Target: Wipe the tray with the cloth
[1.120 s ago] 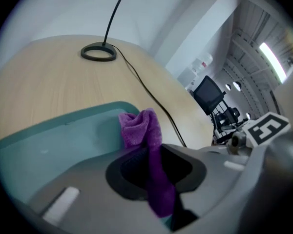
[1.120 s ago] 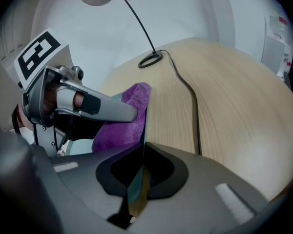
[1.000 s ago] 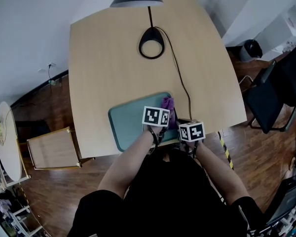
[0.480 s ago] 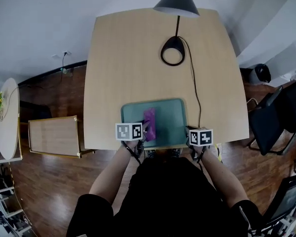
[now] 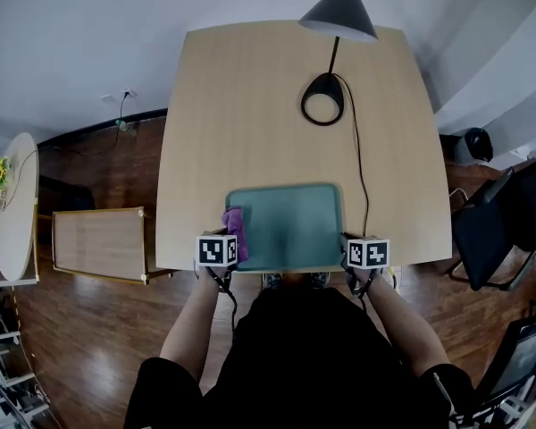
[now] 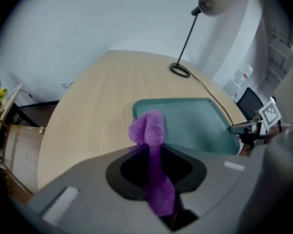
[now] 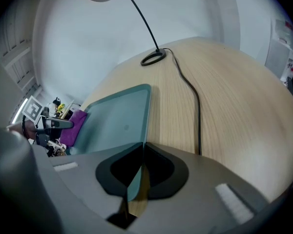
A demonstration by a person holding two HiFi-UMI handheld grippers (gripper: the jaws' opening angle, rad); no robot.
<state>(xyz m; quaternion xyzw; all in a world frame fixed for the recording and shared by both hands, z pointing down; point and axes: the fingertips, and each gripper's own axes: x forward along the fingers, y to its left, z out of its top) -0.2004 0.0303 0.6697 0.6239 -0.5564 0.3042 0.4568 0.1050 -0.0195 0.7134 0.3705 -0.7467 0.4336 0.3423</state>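
Cloth (image 5: 236, 222) lies over left edge of tray (image 5: 290, 231).

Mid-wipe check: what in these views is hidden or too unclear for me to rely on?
Left gripper view: the body of the left gripper and the bulk of the cloth cover where it would meet the tray, so contact is unseen.
Head view: the marker cubes cover both grippers' jaws; any dirt on the tray is too small to tell.
Right gripper view: the body of the right gripper hides the tray's near edge.
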